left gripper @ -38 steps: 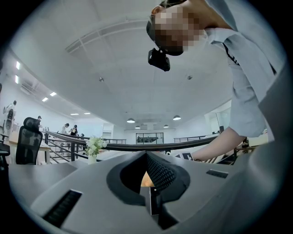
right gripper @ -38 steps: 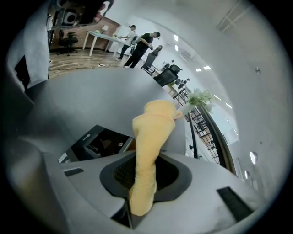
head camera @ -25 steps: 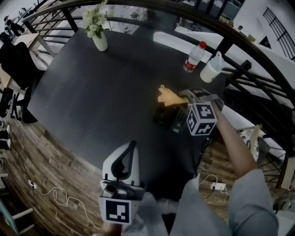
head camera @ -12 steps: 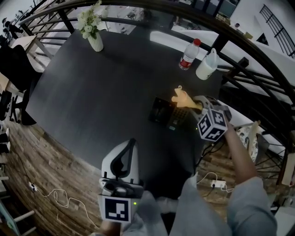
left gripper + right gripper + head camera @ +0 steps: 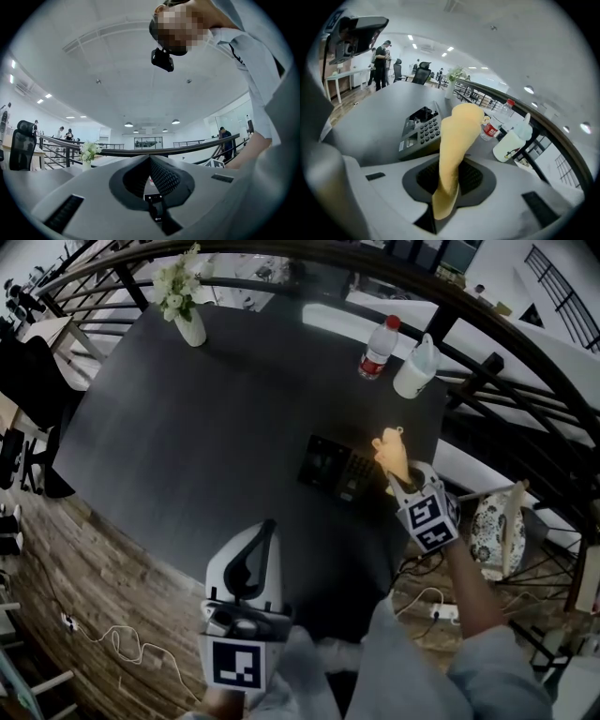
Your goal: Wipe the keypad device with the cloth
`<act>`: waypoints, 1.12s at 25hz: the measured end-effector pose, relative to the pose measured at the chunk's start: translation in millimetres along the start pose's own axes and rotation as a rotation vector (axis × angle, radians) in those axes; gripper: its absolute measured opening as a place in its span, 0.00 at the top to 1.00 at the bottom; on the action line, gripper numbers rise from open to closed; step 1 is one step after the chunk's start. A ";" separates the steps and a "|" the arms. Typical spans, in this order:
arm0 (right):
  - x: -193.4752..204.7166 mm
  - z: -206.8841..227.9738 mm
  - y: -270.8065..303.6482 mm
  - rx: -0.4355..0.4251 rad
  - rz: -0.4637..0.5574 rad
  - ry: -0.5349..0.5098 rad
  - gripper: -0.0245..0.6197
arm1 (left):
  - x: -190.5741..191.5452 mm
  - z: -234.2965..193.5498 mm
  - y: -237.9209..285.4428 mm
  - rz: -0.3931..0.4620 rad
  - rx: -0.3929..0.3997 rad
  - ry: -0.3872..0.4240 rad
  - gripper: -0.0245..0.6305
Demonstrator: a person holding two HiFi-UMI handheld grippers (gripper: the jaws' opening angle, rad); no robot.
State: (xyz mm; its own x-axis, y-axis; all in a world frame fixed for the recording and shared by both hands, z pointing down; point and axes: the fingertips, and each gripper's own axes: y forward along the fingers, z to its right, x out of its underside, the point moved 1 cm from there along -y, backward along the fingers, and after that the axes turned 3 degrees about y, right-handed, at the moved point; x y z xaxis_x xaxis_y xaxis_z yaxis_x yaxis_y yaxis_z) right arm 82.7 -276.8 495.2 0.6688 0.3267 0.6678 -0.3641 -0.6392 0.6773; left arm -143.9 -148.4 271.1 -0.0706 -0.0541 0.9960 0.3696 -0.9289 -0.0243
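The black keypad device [image 5: 336,467] lies on the dark table [image 5: 206,427] near its right edge; the right gripper view shows its grey keys [image 5: 423,131]. My right gripper [image 5: 401,474] is just right of the device and shut on the yellow cloth [image 5: 390,450]. The cloth [image 5: 457,136] stands up from between the jaws, apart from the device. My left gripper [image 5: 267,532] is held low near my body, well short of the device. In its own view the left gripper [image 5: 150,160] is shut with nothing in it.
A vase of white flowers [image 5: 187,304] stands at the table's far left. A water bottle [image 5: 375,346] and a white jug [image 5: 415,369] stand at the far right, before a black railing [image 5: 487,371]. A patterned seat [image 5: 491,535] is beyond the right edge.
My right gripper has drawn the cloth rightwards off the keypad device to its right side, and the cloth now points up. The left gripper has stayed put.
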 end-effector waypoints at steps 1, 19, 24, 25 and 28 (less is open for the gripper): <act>3.4 -4.6 -1.1 0.002 0.000 0.037 0.85 | -1.0 0.8 -0.3 0.003 0.000 0.000 0.94; 27.0 -91.0 -1.9 -0.112 -0.011 0.378 0.85 | -6.5 10.2 -16.6 0.004 -0.017 0.010 0.94; 22.6 -102.5 -8.4 -0.137 0.005 0.431 0.85 | -10.2 13.9 -21.1 0.007 -0.025 0.017 0.94; 20.4 -105.4 -10.3 -0.148 0.012 0.439 0.85 | -10.8 15.0 -21.8 0.006 -0.026 0.017 0.94; 12.7 -113.3 -17.8 -0.184 0.047 0.458 0.85 | -11.7 19.5 -23.6 0.007 -0.027 0.021 0.94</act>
State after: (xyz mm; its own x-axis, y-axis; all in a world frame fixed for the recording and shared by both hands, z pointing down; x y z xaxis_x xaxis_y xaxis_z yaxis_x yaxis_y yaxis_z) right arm 24.2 -182.4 526.6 0.3100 0.5993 0.7381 -0.5232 -0.5407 0.6587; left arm -133.8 -118.7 261.6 -0.0876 -0.0685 0.9938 0.3446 -0.9381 -0.0343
